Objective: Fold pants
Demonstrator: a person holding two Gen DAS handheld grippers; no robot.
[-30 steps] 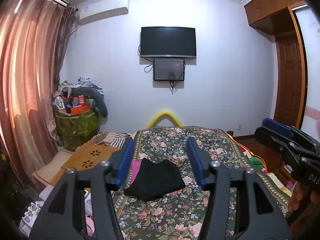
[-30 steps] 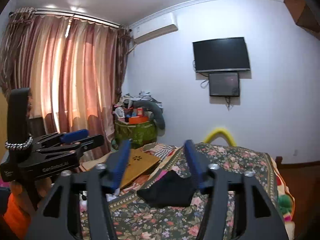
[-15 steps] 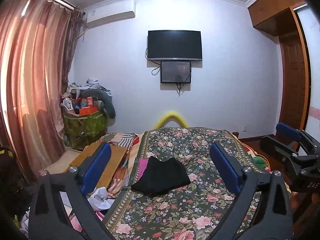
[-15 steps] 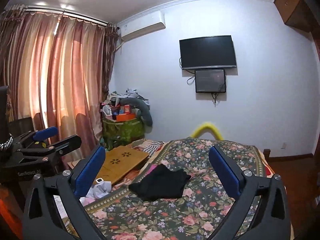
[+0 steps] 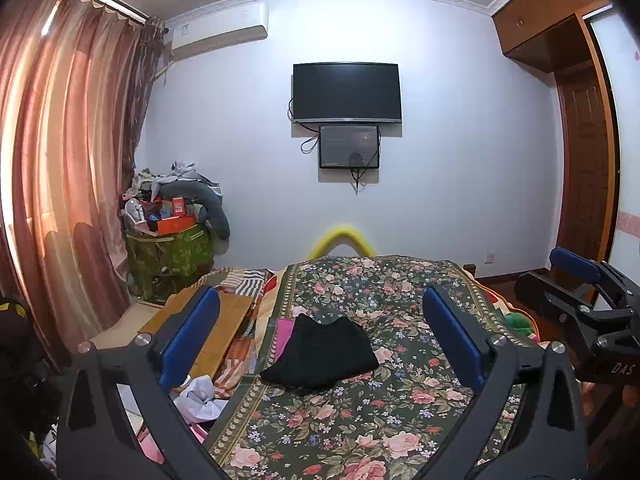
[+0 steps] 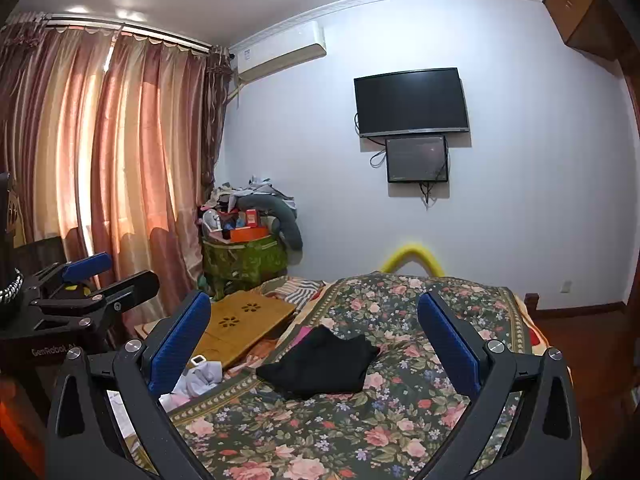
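Comparing with the views a second ago: both grippers have gone from narrow-set jaws to a wide spread, and both cameras now sit a little farther back and higher over the bed. Left gripper [image 5: 320, 332] stands wide open, blue pads far apart, nothing between them; right gripper [image 6: 314, 332] likewise wide open and empty. Each shows at the edge of the other's view, held level and clear of the cloth. Black pants [image 5: 322, 354] lie on the floral bedspread [image 5: 400, 412], toward its left edge and in its middle depth, as a compact dark bundle, squarish, with a notched far edge and a thick near edge. Neither gripper touches it; it sits ahead of both, framed between the pads only by perspective. A pink item [image 5: 284, 334] lies just beside it on the left. Judgement: a small, layered packet with both tools let go and drawn back fits a fold already released; whether another fold is intended, the shape alone cannot settle. Layer count cannot be read.
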